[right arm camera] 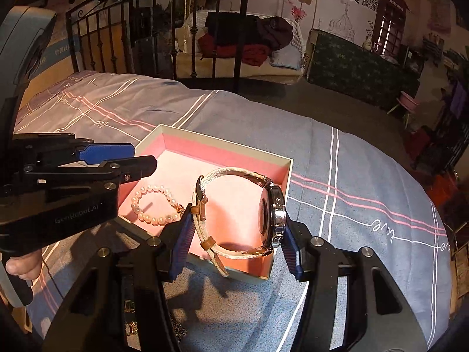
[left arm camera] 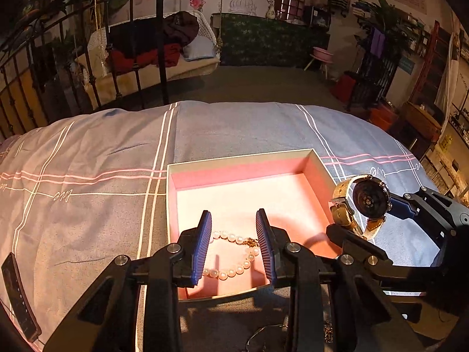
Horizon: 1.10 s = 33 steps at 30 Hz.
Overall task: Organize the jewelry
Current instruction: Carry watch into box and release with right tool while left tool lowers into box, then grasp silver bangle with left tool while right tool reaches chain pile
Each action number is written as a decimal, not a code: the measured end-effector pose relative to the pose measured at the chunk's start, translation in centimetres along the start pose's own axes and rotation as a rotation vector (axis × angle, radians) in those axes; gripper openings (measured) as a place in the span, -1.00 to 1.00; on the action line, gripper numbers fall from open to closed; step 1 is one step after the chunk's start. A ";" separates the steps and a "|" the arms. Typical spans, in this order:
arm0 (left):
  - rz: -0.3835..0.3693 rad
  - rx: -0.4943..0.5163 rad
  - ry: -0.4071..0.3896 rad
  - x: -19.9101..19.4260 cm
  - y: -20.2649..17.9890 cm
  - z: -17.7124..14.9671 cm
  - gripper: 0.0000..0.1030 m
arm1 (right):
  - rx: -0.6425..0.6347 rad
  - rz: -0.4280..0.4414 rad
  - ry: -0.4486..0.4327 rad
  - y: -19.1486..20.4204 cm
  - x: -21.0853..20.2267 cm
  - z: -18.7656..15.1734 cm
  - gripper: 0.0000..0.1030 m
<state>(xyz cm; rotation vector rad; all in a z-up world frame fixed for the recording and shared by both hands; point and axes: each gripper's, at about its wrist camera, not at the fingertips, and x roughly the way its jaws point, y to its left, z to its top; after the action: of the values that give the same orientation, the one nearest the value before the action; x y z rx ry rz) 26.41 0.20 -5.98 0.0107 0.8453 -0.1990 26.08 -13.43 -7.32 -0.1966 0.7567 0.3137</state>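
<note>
An open box with a pink lining (left arm camera: 318,170) (right arm camera: 283,173) sits on the bed. A pearl bracelet (left arm camera: 231,271) (right arm camera: 152,218) lies inside it near the front. My left gripper (left arm camera: 233,245) is open, its blue fingers hanging over the bracelet on either side, not holding it. My right gripper (right arm camera: 237,240) is shut on a wristwatch (right arm camera: 271,214) with a pale woven strap, held above the box's front right corner. The watch (left arm camera: 369,198) and right gripper also show at the right of the left wrist view.
The bed has a grey-blue and pink checked cover (left arm camera: 96,176) (right arm camera: 366,182). A dark remote (left arm camera: 19,296) lies at its left edge. Chains (right arm camera: 180,330) lie on the cover near me. An iron bed rail (left arm camera: 88,58) stands behind.
</note>
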 end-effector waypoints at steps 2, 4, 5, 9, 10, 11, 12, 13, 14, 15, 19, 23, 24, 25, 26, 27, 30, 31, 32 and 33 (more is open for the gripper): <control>0.002 -0.003 0.001 0.1 0.1 0.2 -0.40 | 0.002 0.002 0.000 0.0 0.2 0.1 0.06; 0.001 -0.007 0.002 0.2 0.2 0.4 -0.40 | -0.003 0.003 0.002 0.0 0.3 0.4 0.06; 0.004 -0.009 0.002 0.2 0.1 0.5 -0.40 | -0.007 0.002 0.001 0.1 0.3 0.5 0.06; 0.001 -0.015 -0.002 0.0 0.2 0.9 -0.40 | -0.021 -0.001 0.007 0.3 0.8 1.1 0.06; 0.003 -0.018 -0.005 0.0 0.2 0.9 -0.40 | -0.022 -0.002 0.010 0.4 1.0 1.1 0.06; 0.003 -0.021 -0.006 -0.1 0.3 1.0 -0.40 | -0.023 -0.003 0.013 0.4 1.1 1.1 0.06; 0.001 -0.023 -0.008 -0.2 0.3 1.1 -0.40 | -0.023 -0.002 0.015 0.5 1.2 1.2 0.06; 0.002 -0.026 -0.010 -0.3 0.4 1.2 -0.40 | -0.023 -0.003 0.016 0.5 1.3 1.2 0.06; 0.001 -0.026 -0.011 -0.4 0.5 1.1 -0.40 | -0.024 -0.004 0.019 0.5 1.4 1.1 0.06; 0.002 -0.027 -0.011 -0.4 0.5 1.1 -0.40 | -0.024 -0.003 0.018 0.5 1.5 1.1 0.06; 0.008 -0.028 -0.022 -1.3 0.7 0.6 0.05 | -0.032 -0.024 0.025 0.6 1.1 0.4 0.58; -0.002 -0.027 -0.078 -4.0 0.9 -1.6 0.60 | -0.019 -0.036 -0.021 0.4 -2.1 -1.9 0.66; -0.013 -0.015 -0.075 -4.5 0.8 -2.6 0.61 | -0.004 -0.026 -0.028 0.2 -2.9 -2.8 0.69; -0.019 -0.001 -0.074 -5.0 0.6 -3.7 0.62 | 0.015 -0.017 -0.028 -0.1 -3.7 -3.8 0.72; -0.025 0.014 -0.070 -5.3 0.4 -4.9 0.63 | 0.032 0.000 -0.021 -0.2 -4.2 -4.9 0.73; -0.038 0.033 -0.061 -5.5 0.0 -6.1 0.64 | 0.046 0.024 -0.004 -0.3 -4.6 -6.0 0.73; -0.079 0.093 -0.007 -5.1 -1.2 -9.7 0.64 | 0.071 0.062 0.047 -0.1 -5.1 -9.2 0.73; -0.084 0.119 0.013 -4.8 -1.6 -10.8 0.64 | 0.067 0.059 0.067 0.2 -5.0 -10.2 0.73; -0.077 0.142 0.031 -4.3 -1.9 -11.6 0.64 | 0.059 0.053 0.088 0.6 -4.9 -11.1 0.73; -0.070 0.166 0.050 -3.8 -2.2 -12.3 0.64 | 0.051 0.044 0.103 0.8 -4.7 -11.9 0.73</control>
<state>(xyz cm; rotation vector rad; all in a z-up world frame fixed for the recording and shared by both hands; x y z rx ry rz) 14.48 -0.20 -11.16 0.1420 0.8776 -0.3354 14.92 -17.03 -12.55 -0.1486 0.8712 0.3277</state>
